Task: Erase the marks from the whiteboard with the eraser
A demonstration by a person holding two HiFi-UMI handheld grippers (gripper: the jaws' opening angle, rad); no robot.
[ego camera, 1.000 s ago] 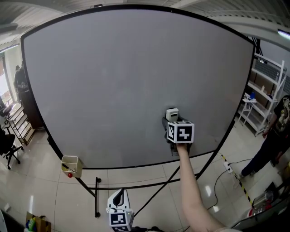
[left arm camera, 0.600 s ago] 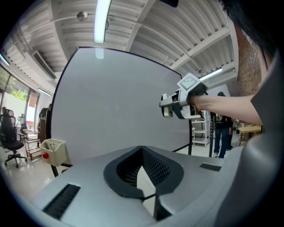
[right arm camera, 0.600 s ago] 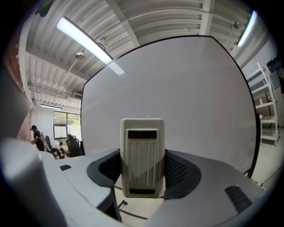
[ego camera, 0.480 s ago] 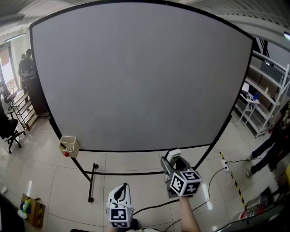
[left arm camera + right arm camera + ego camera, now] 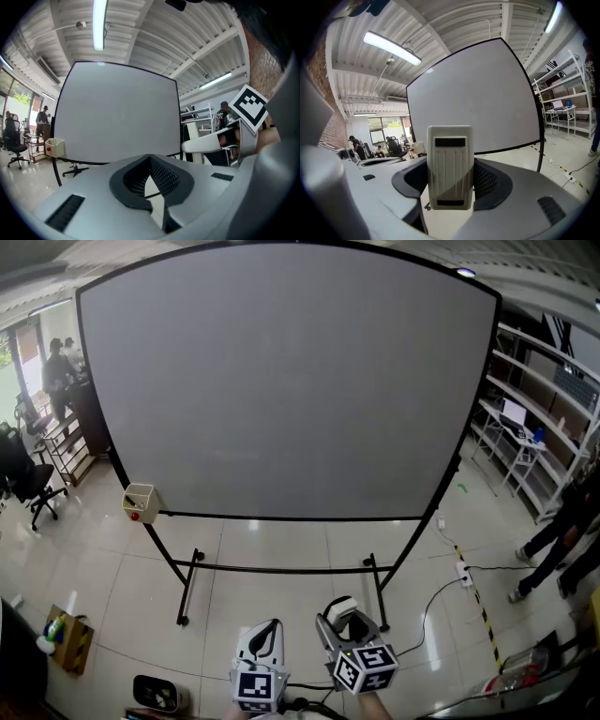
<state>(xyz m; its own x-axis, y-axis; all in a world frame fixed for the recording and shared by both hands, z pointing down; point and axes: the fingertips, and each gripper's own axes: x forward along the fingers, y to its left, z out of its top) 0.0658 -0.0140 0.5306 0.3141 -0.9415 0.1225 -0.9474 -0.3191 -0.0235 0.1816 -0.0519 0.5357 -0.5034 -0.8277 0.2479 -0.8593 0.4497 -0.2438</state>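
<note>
**Eraser pinched in the right gripper, both grippers low and well off the board**

So the whiteboard point(image 5: 281, 381) stands upright on its black frame on the shiny tiled floor point(image 5: 281, 549), and its face is a flat, even grey from edge to edge. Both grippers sit at the very bottom of the head view, close in to the person and well apart from the board.

The right gripper point(image 5: 339, 615) is clamped on the eraser point(image 5: 450, 166). In the right gripper view it's a cream block with a ribbed back, standing upright between the jaws and sticking up past them, with the board off in the distance behind it.

The left gripper point(image 5: 263, 641) has nothing in it. Its own view shows the jaws closed together at the tips, with only a sliver of floor showing lower down. The two grippers are just beside each other.

Other stuff: a small beige box point(image 5: 139, 502) hangs at the board's lower left corner with something red on it. There's also metal shelving point(image 5: 539, 427) at the right, and an office chair point(image 5: 28, 479) at the far left.
</note>
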